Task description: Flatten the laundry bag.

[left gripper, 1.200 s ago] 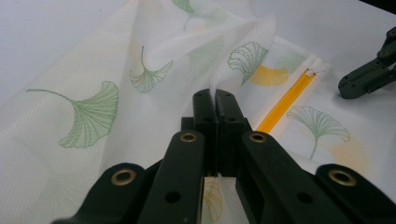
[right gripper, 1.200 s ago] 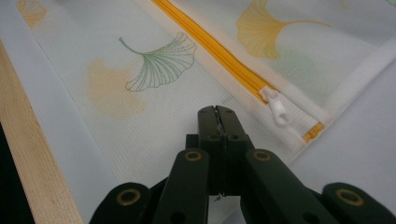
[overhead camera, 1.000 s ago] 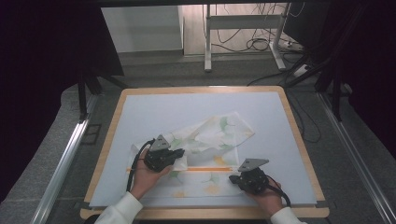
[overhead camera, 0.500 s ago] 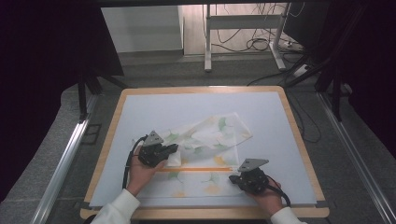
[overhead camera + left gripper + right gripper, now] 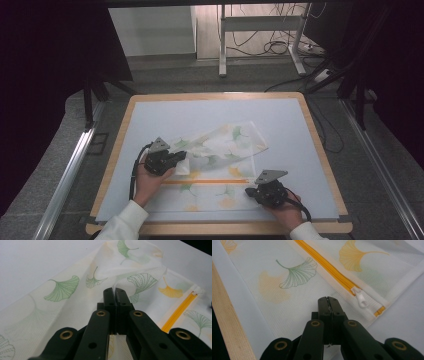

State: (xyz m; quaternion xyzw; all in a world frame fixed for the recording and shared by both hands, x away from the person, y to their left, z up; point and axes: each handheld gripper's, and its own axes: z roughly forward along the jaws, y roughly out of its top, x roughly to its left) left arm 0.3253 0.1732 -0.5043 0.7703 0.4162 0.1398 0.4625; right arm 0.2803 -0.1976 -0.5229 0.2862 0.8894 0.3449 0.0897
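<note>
The left tool (image 5: 181, 156) is clamped shut on a fold of the mesh bag (image 5: 220, 150); in the left gripper view the two black jaws meet with white netting pinched between them, and the cloth rises in a ridge from that spot. The right tool (image 5: 250, 191) is also closed, jaws pressed together low over the near right part of the bag; in the right gripper view a thin bit of netting seems caught between them, though I cannot tell for sure how much is held.

The bag is white netting printed with green and yellow fan-shaped leaves. It lies on the pale blue worktop (image 5: 200, 112), towards the near side and roughly in the middle. Its far part is folded over and runs slantwise up to the right, while the near part lies flat. An orange zip (image 5: 200, 181) crosses the flat part from left to right, between the two tools. In the right gripper view the white zip pull (image 5: 361, 298) sits at the end of the zip, just beyond the jaws and to their right, near the bag's hemmed edge. The wooden rim (image 5: 115, 150) of the worktop frames the blue surface
</note>
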